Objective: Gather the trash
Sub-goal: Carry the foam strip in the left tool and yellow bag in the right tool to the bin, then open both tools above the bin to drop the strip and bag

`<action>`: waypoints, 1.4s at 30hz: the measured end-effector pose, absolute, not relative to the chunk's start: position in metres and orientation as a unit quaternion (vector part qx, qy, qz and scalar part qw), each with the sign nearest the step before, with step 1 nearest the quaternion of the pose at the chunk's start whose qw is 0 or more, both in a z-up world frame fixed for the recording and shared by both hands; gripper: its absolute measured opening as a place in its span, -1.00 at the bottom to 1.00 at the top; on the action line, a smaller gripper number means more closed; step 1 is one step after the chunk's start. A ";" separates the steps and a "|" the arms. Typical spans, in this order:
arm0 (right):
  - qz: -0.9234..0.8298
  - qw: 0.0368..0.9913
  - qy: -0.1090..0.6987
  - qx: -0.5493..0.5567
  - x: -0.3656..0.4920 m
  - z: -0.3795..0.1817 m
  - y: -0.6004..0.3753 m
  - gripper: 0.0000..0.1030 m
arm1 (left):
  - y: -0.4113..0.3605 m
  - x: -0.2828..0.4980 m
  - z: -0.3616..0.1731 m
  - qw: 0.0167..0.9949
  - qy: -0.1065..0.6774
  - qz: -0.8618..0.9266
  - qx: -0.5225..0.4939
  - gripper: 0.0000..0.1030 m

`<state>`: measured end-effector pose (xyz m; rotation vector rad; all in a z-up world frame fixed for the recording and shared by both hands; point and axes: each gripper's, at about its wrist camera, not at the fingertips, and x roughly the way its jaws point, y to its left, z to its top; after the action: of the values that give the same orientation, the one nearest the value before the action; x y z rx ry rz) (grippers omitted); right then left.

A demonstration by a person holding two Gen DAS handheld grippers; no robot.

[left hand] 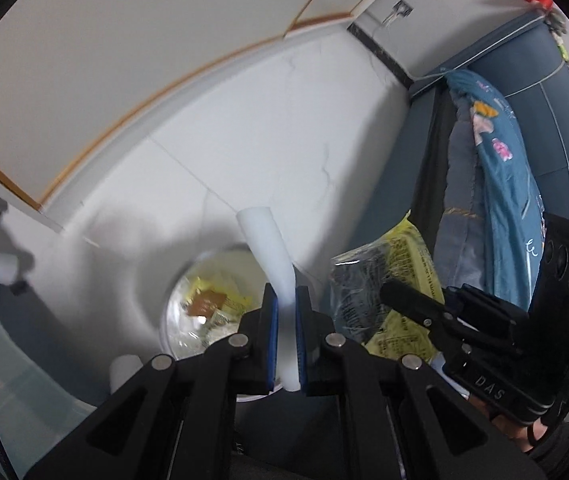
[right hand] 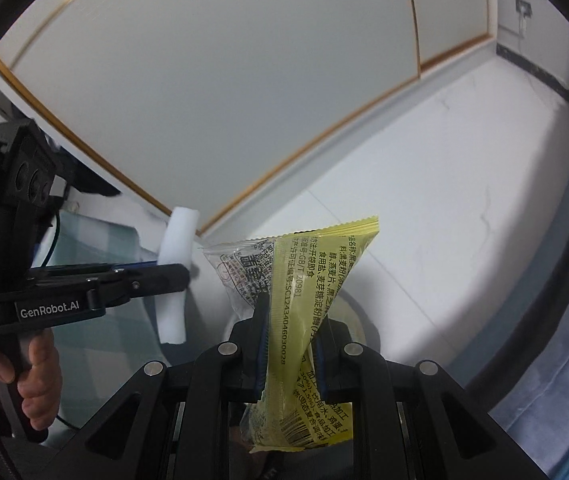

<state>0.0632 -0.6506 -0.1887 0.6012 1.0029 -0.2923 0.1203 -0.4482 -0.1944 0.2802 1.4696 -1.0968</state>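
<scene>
My left gripper [left hand: 286, 300] is shut on a white foam strip [left hand: 268, 248] and holds it upright above a round trash bin [left hand: 188, 320] lined with clear plastic, with yellow and brown wrappers inside. My right gripper [right hand: 290, 320] is shut on a yellow and clear snack wrapper [right hand: 304, 280]. In the left wrist view the right gripper [left hand: 412, 300] and its wrapper [left hand: 388, 280] hang just right of the bin. In the right wrist view the left gripper [right hand: 164, 276] holds the foam strip [right hand: 174, 276] at the left; the bin rim [right hand: 358, 320] shows behind the wrapper.
White tiled floor [left hand: 264, 152] lies around the bin. A white cabinet with gold trim [right hand: 204, 100] stands behind. A blue sofa with a floral blanket [left hand: 496, 160] is at the right. A pale green surface [right hand: 96, 248] is at the left.
</scene>
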 end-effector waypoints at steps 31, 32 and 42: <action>-0.140 0.732 0.530 0.405 0.065 -0.315 -0.663 -0.27 | -0.444 0.123 -0.293 0.511 0.769 -0.375 0.082 -0.78; -0.139 0.733 0.530 0.402 0.065 -0.314 -0.662 -0.25 | -0.445 0.123 -0.290 0.512 0.767 -0.378 0.083 -0.78; -0.142 0.732 0.536 0.395 0.061 -0.305 -0.660 -0.01 | -0.434 0.131 -0.272 0.536 0.757 -0.368 0.062 -0.19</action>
<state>0.0607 -0.6598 -0.3048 0.8692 1.1791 -0.3133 0.1309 -0.4343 -0.2724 0.1472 1.8036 -0.8756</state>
